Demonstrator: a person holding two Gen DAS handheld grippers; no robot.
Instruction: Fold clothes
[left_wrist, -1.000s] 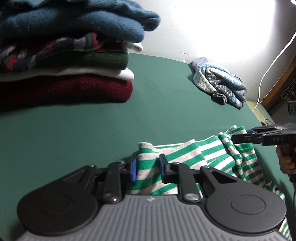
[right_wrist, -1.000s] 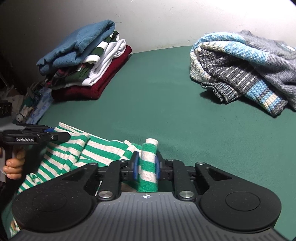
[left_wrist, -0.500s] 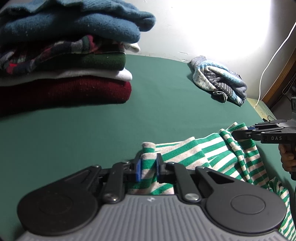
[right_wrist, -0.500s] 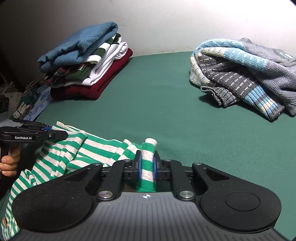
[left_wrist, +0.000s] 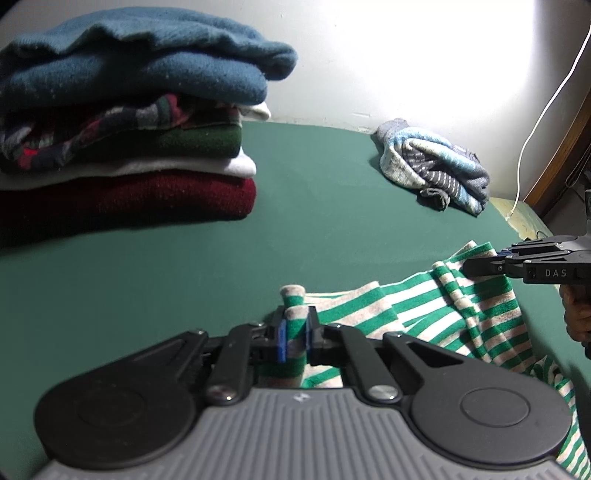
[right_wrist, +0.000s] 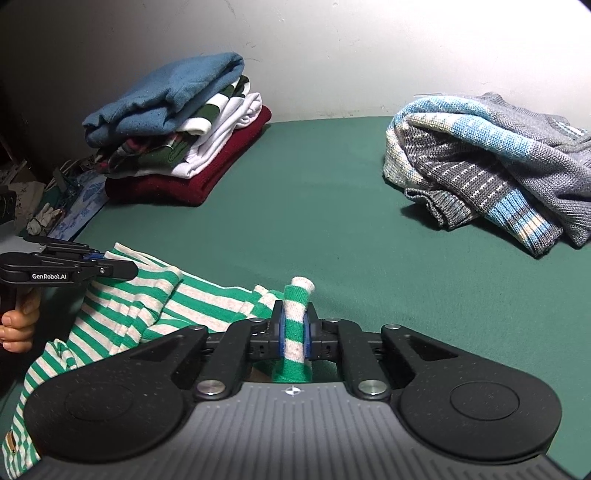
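Both grippers pinch the green-and-white striped garment (left_wrist: 424, 317), which lies on the green desk (left_wrist: 314, 221) at six o'clock. The left gripper (left_wrist: 294, 334) and right gripper (right_wrist: 294, 332) each have jaws clamped on a bunched fold; the right's have just been closing.

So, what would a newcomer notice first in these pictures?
Probably the green striped shirt at the front of the green table, pinched by the left gripper and the right gripper. Next, the folded stack far left and the crumpled grey-blue sweater far right.
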